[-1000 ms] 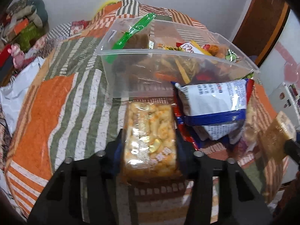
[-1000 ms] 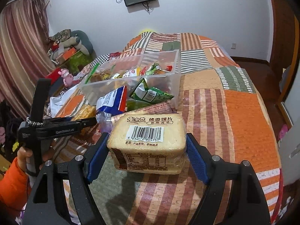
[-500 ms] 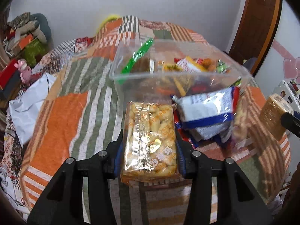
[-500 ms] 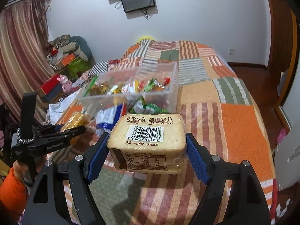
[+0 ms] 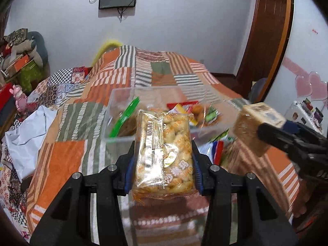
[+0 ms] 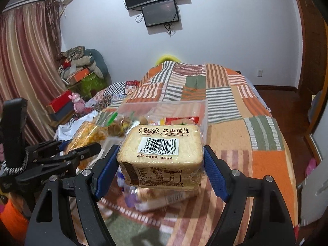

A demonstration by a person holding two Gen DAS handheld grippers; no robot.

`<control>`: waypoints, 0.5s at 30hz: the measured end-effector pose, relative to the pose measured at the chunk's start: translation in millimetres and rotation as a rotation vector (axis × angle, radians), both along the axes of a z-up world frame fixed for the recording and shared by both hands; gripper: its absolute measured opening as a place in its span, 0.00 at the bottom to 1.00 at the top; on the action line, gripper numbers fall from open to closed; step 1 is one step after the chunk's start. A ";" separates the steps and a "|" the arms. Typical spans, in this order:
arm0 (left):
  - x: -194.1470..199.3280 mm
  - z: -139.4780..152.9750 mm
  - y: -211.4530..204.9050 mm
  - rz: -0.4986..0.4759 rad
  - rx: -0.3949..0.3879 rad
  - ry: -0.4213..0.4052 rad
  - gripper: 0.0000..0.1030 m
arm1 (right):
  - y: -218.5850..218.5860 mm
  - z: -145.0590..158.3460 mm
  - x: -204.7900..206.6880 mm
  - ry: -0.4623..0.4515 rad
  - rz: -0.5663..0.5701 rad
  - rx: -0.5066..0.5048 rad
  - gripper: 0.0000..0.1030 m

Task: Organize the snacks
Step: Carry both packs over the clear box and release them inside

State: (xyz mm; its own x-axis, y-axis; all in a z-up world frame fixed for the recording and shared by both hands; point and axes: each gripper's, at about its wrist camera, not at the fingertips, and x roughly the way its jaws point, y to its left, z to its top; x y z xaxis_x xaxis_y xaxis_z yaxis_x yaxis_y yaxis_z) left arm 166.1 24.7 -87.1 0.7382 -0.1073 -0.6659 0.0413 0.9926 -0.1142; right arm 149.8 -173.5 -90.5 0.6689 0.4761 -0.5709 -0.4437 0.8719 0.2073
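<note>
Left wrist view shows the left tool (image 5: 163, 160) clamped on a clear packet of golden puffed snacks (image 5: 163, 153), its blue-padded fingers (image 5: 129, 169) pressing both long sides. The packet is held up off the patchwork quilt (image 5: 67, 160) that covers the bed, just in front of a clear plastic bin (image 5: 120, 102) sitting on that quilt. Inside the bin I can see a green wrapper (image 5: 124, 119) leaning against the near left wall and a jumble of red, yellow and orange packets further right, blurred. More loose packets lie on the quilt near the bin's right end, too smeared to tell apart. At the right edge, the right tool reaches in holding its tan block of bread.

From the right wrist view, the right tool (image 6: 161, 161) is closed on a wrapped pack of toasted bread slices (image 6: 161, 153), barcode label facing up, gripped by its two short ends and lifted above the quilt (image 6: 266, 164). The bin (image 6: 164, 108) lies just behind the pack. To the left, the left tool (image 6: 82, 151) appears side-on with its yellow snack packet (image 6: 88, 135) raised near the bin's left end. A white plastic bag (image 5: 26, 135) is crumpled at the bed's left side, and two screens (image 6: 160, 13) hang on the far wall.
</note>
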 end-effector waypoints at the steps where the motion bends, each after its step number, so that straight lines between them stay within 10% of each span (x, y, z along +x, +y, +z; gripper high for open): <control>1: 3.8 2.0 -1.6 -0.004 -0.005 -0.005 0.45 | 0.9 0.4 1.8 -0.004 -0.002 -0.001 0.74; 15: 63.3 7.3 -5.1 -0.020 -0.037 0.015 0.45 | 4.5 11.0 46.5 -0.032 -0.051 -0.005 0.74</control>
State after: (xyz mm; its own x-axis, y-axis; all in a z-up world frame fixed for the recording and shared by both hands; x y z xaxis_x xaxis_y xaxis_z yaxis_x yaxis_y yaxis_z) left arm 229.3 19.7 -79.9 0.7257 -0.1464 -0.6722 0.0590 0.9867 -0.1512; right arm 196.3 -169.0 -79.5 0.7100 0.4385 -0.5511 -0.4051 0.8944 0.1897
